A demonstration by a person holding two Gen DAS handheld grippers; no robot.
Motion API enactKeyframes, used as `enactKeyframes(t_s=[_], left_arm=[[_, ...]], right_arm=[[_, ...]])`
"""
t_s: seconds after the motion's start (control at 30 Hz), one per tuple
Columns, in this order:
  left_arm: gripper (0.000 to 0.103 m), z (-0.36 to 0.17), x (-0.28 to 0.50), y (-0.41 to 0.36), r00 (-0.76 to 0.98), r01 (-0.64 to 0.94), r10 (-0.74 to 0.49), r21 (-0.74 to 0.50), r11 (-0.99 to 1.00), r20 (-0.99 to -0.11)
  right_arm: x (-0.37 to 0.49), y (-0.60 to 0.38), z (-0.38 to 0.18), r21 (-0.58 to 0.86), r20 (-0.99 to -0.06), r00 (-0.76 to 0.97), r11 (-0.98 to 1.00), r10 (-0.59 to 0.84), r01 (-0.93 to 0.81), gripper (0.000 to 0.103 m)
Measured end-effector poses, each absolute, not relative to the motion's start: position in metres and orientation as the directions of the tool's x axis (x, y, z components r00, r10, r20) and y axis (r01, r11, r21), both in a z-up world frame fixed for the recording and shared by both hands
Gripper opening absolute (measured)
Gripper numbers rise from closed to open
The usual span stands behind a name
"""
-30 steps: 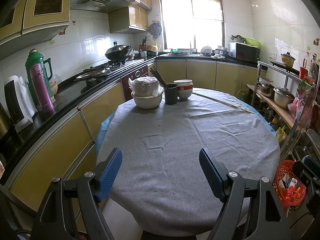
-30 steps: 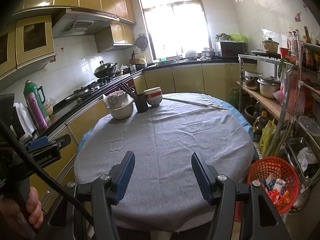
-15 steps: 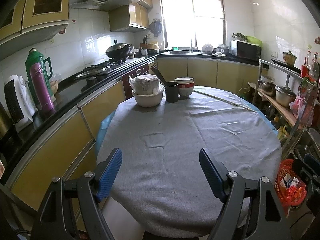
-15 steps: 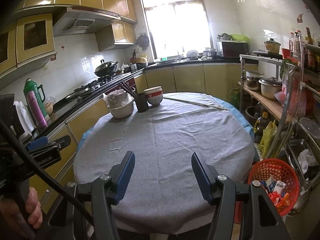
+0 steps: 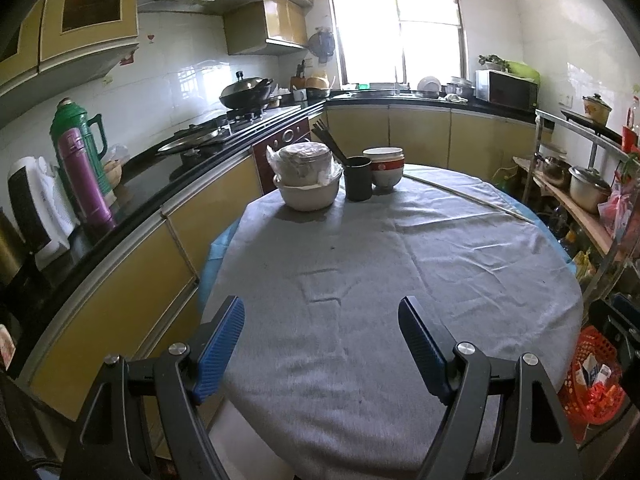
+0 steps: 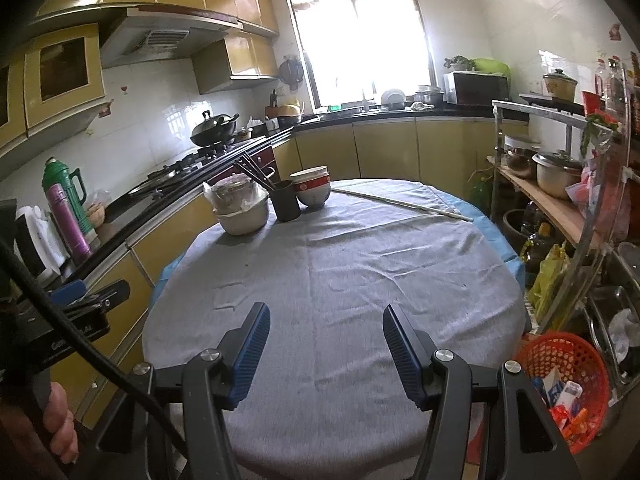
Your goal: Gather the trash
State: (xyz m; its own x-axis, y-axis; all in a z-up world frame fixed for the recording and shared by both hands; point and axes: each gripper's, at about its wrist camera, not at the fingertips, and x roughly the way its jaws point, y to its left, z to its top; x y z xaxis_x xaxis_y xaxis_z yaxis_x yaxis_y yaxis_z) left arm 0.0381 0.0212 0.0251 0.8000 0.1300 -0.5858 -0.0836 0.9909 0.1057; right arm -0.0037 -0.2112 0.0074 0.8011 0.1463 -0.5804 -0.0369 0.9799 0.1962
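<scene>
We are holding both grippers over the table's (image 5: 400,280) near edge, the left gripper (image 5: 322,342) with jaws wide apart, the right gripper (image 6: 326,350) with jaws apart too, nothing between either pair. The trash (image 6: 562,398) is lying in the red basket (image 6: 560,354) on the floor beside the table's right edge.

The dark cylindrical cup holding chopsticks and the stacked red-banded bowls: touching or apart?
Cannot tell: in both wrist views the cup overlaps the bowls, hiding any gap.

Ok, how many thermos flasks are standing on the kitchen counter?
2: a green flask against the wall and a purple flask just in front of it, touching or nearly.
</scene>
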Motion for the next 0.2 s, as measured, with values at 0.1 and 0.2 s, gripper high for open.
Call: enactKeyframes(t_s=[0.1,0.2], left_arm=[[0.08,0.022,0.055,0.019,0.799,-0.073,0.125,0.11,0.991,-0.588],[0.08,0.008,0.078,0.017,0.769,-0.047,0.095,0.092,0.995,-0.633]], right_arm=[[0.016,-0.215,0.0,0.193,-0.596,0.791,0.981,0.135,-0.022,0.063],[0.036,-0.223,-0.014,0.187,-0.611,0.782,0.982,0.123,-0.008,0.063]])
